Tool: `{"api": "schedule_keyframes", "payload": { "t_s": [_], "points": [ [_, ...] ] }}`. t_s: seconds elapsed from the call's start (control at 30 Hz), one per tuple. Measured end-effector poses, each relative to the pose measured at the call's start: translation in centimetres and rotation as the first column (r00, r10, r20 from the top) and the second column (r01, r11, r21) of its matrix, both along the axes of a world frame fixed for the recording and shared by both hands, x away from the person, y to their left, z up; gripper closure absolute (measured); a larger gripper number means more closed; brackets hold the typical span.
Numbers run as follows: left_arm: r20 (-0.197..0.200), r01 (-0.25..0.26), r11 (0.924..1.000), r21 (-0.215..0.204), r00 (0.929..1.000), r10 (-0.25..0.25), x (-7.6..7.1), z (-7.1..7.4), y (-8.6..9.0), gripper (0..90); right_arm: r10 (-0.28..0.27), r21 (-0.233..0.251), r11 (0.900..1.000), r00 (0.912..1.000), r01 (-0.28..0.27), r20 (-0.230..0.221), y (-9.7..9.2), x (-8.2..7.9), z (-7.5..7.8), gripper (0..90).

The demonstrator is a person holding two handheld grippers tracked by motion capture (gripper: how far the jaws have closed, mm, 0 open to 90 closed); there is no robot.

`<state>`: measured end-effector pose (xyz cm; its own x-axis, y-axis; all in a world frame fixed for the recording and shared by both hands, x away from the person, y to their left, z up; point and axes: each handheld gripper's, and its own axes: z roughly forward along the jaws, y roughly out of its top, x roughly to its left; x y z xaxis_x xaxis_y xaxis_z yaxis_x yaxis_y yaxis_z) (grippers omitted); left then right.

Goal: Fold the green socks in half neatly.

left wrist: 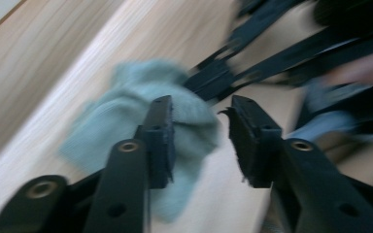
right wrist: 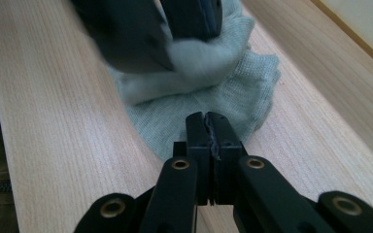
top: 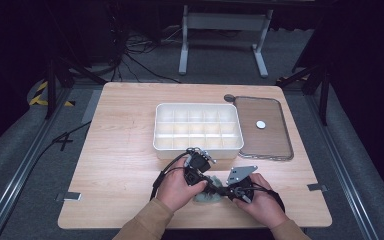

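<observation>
left claw (left wrist: 199,141) jaws apart, nothing pinched; pale green cloth (left wrist: 141,126) lies crumpled on the desk (top: 125,145) at the near edge, mostly under and beyond its left jaw. right claw (right wrist: 207,127) jaws pressed together on the cloth's near hem. both are at the cloth, so the next grab looks like the left's, cloth a touch off-centre.
</observation>
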<state>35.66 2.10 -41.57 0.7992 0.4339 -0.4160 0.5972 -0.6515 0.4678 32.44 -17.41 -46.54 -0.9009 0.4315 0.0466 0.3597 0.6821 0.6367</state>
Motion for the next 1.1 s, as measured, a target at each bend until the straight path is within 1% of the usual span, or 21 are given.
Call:
{"api": "schedule_keyframes", "payload": {
  "t_s": [0.03,0.07,0.1,0.13,0.17,0.2,0.27,0.3,0.33,0.4,0.5,0.57,0.63,0.67,0.7,0.73,0.8,0.87,0.93,1.0,1.1],
  "points": [
    [0.023,-0.011,0.9996,-0.024,0.9997,0.012,-0.2,0.6,0.4,56.4,0.001,0.000,1.0000,1.0000,-0.001,0.001,0.0,0.0,0.0,88.9],
    [0.052,-0.016,0.9997,-0.018,0.9985,0.017,-0.4,1.0,0.7,56.3,0.003,-0.001,1.0000,1.0000,-0.003,0.001,0.0,0.0,0.0,88.7],
    [0.065,-0.023,0.9997,-0.012,0.9976,0.024,-0.4,1.3,0.9,56.1,0.006,-0.002,1.0000,1.0000,-0.006,-0.001,0.0,0.1,0.0,88.3],
    [0.087,-0.031,0.9994,-0.015,0.9957,0.032,-0.4,1.5,1.2,56.3,0.007,-0.004,1.0000,1.0000,-0.007,0.000,0.0,0.1,0.0,88.1],
    [0.086,-0.045,0.9987,-0.025,0.9952,0.047,-0.4,1.7,1.7,57.9,0.008,-0.004,1.0000,1.0000,-0.008,0.000,0.0,0.1,0.0,88.0],
    [0.065,-0.051,0.9983,-0.026,0.9965,0.053,-0.3,1.8,2.2,61.1,0.008,-0.005,1.0000,1.0000,-0.008,-0.001,0.0,0.1,0.1,87.9],
    [0.007,-0.070,0.9972,-0.027,0.9975,0.070,0.0,1.4,2.8,69.4,0.009,-0.008,0.9999,0.9999,-0.009,0.004,0.1,0.1,0.1,87.9],
    [-0.006,-0.074,0.9972,-0.012,0.9972,0.074,0.0,1.3,2.9,73.9,0.012,-0.014,0.9998,0.9999,-0.012,0.003,0.1,0.1,0.1,87.9],
    [-0.019,-0.082,0.9962,0.030,0.9964,0.083,-0.1,0.9,2.7,77.1,0.013,-0.014,0.9998,0.9999,-0.013,0.001,0.2,0.1,0.1,87.9],
    [-0.015,-0.080,0.9914,0.103,0.9965,0.082,-0.2,0.2,2.4,83.1,0.013,-0.022,0.9997,0.9999,-0.013,0.002,0.2,0.2,0.2,87.9],
    [-0.015,-0.056,0.9848,0.164,0.9981,0.060,-0.4,-0.7,1.5,88.5,0.015,-0.028,0.9995,0.9999,-0.015,0.002,0.3,0.2,0.2,87.9],
    [-0.013,-0.042,0.9820,0.184,0.9989,0.045,-0.6,-1.2,0.9,89.5,0.015,-0.030,0.9994,0.9999,-0.015,0.003,0.3,0.1,0.2,87.9],
    [-0.011,-0.036,0.9821,0.185,0.9992,0.039,-0.6,-1.4,0.7,89.5,0.016,-0.030,0.9994,0.9999,-0.015,0.003,0.3,0.1,0.2,88.0],
    [0.003,-0.019,0.9868,0.161,0.9998,0.019,-0.8,-1.5,0.3,89.1,0.017,-0.028,0.9995,0.9999,-0.017,0.004,0.3,0.1,0.2,87.9],
    [0.007,-0.001,0.9895,0.144,1.0000,0.000,-0.8,-1.5,0.0,88.6,0.014,-0.028,0.9995,0.9999,-0.014,0.003,0.3,0.1,0.2,87.9],
    [0.011,0.000,0.9917,0.129,0.9999,-0.002,-0.9,-1.5,-0.2,87.9,0.015,-0.025,0.9996,0.9999,-0.015,0.003,0.3,0.1,0.2,87.9],
    [0.030,0.008,0.9936,0.113,0.9995,-0.012,-1.1,-1.7,-0.7,87.6,0.013,-0.022,0.9997,0.9999,-0.013,0.002,0.2,0.2,0.2,87.9],
    [0.021,0.017,0.9927,0.119,0.9996,-0.019,-1.1,-1.9,-0.9,87.1,0.013,-0.021,0.9997,0.9999,-0.013,0.002,0.2,0.1,0.2,87.9],
    [0.008,0.027,0.9897,0.141,0.9996,-0.029,-1.1,-2.7,-1.2,86.5,0.011,-0.023,0.9997,0.9999,-0.010,0.007,0.2,0.1,0.2,87.9],
    [-0.003,0.024,0.9899,0.140,0.9997,-0.023,-1.0,-3.0,-1.2,86.3,0.010,-0.026,0.9996,0.9999,-0.010,0.011,0.2,0.0,0.2,88.0],
    [-0.007,0.022,0.9903,0.137,0.9998,-0.021,-1.0,-3.0,-1.2,86.1,0.011,-0.022,0.9997,0.9999,-0.010,0.009,0.2,0.1,0.2,87.3]
  ]
}}
